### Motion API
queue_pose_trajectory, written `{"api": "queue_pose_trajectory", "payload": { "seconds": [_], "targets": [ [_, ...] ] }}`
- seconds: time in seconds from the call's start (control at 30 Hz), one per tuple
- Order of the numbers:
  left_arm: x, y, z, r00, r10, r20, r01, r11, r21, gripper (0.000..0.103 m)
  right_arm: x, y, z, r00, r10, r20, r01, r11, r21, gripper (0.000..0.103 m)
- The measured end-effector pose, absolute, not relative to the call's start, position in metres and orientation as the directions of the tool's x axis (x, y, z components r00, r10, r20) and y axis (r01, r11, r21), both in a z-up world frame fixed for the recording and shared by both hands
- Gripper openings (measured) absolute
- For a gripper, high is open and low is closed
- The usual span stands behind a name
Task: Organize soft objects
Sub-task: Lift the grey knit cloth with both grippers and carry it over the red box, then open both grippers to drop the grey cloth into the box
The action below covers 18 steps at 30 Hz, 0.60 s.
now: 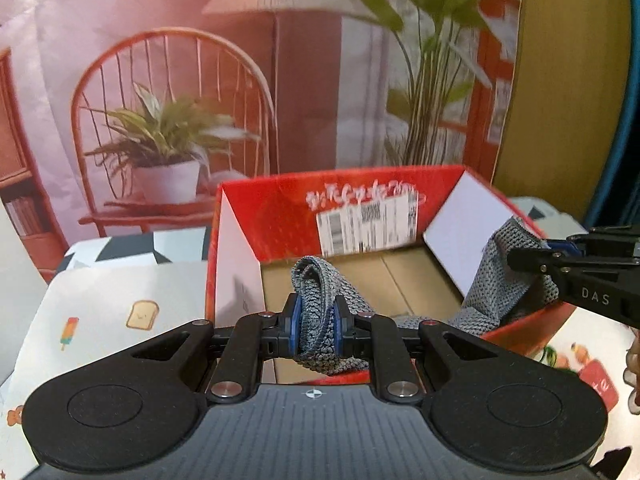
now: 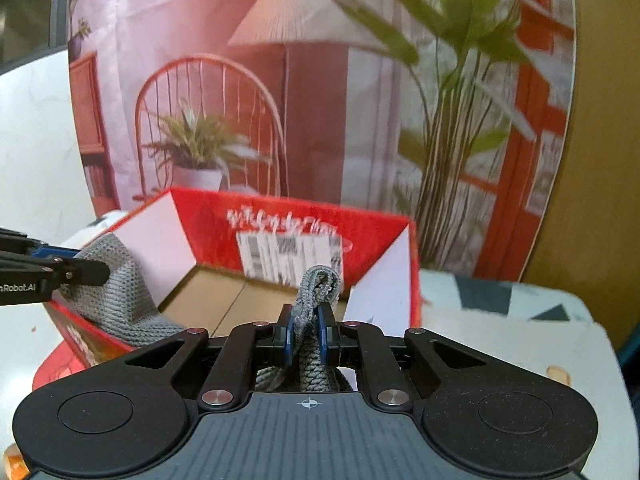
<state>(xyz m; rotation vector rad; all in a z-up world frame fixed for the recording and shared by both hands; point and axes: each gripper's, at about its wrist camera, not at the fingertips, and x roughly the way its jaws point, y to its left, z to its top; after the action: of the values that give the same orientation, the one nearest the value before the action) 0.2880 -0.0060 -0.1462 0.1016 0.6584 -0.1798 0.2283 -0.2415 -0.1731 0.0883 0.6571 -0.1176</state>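
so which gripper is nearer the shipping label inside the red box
Right, by a small margin. The right gripper sits just in front of the shipping label, pinching the grey knit cloth. The left gripper holds the cloth's other end, further over the red box's near edge.

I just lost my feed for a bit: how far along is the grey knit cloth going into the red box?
Done: nothing lies flat in the red box yet; its cardboard floor is bare. In hand: left gripper and right gripper each pinch the grey knit cloth, sagging over the box's near rim. Left: lower and release.
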Motion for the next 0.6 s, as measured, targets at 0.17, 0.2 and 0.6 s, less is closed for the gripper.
{"api": "queue_pose_trajectory", "payload": {
  "seconds": [0.17,0.2,0.6],
  "targets": [
    [0.288,0.001,-0.15,0.768,-0.145,-0.623,0.204,0.979,0.023,0.025,0.226,-0.241,-0.18,0.774,-0.076,-0.629,0.144,0.988,0.058,0.013],
    [0.286,0.002,-0.149,0.771,-0.147,-0.619,0.207,0.978,0.026,0.035,0.224,-0.24,-0.179,0.774,-0.076,-0.629,0.145,0.988,0.058,0.014],
    [0.237,0.008,-0.138,0.762,-0.232,-0.605,0.233,0.969,-0.078,0.047,0.173,-0.225,-0.162,0.813,-0.031,-0.582,0.119,0.986,0.114,0.04]
  ]
}}
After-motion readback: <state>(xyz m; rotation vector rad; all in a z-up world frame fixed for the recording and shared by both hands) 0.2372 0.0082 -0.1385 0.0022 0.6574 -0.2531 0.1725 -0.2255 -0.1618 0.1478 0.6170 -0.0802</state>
